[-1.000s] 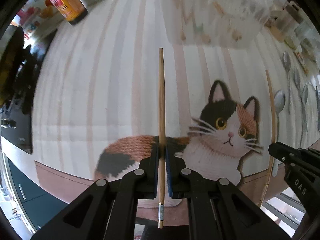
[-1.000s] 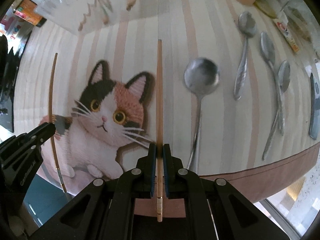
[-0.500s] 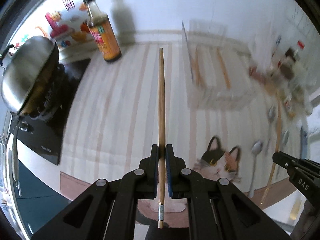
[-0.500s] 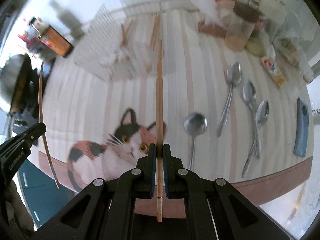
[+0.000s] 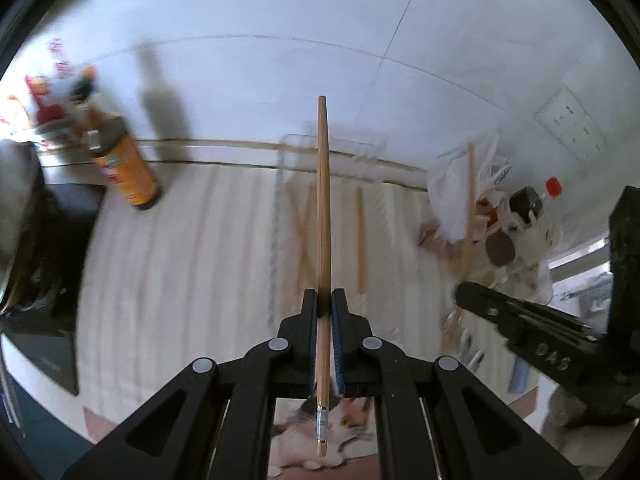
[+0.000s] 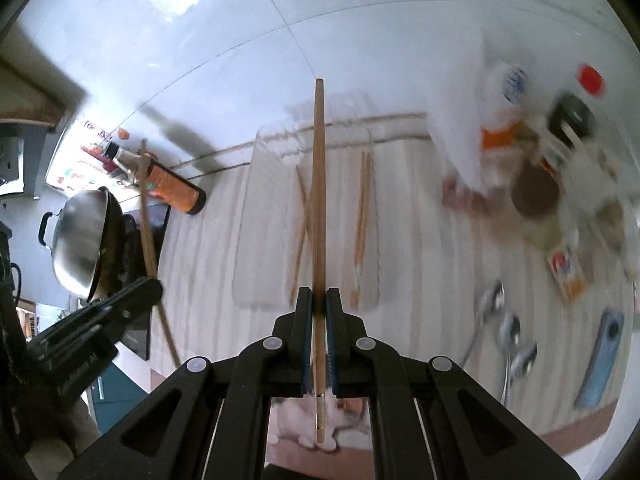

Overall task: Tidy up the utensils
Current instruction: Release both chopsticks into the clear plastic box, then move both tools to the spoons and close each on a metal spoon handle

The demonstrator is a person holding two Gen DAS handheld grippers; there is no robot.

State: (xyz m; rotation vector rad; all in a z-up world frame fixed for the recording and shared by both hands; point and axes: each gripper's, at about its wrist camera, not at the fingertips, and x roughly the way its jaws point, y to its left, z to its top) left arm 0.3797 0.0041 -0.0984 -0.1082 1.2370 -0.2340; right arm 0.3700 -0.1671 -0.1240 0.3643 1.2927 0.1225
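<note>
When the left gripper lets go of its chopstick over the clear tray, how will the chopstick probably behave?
The chopstick looks stiff: it stands straight out beyond the left gripper without sagging. Thin and wooden, it is probably light. It looks round, so it may roll a little, though the clear tray walls should stop it beside the chopsticks lying there.

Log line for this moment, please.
left gripper: shut on chopstick | right gripper: shut on chopstick | clear tray: ahead, holds chopsticks | spoons: on mat
</note>
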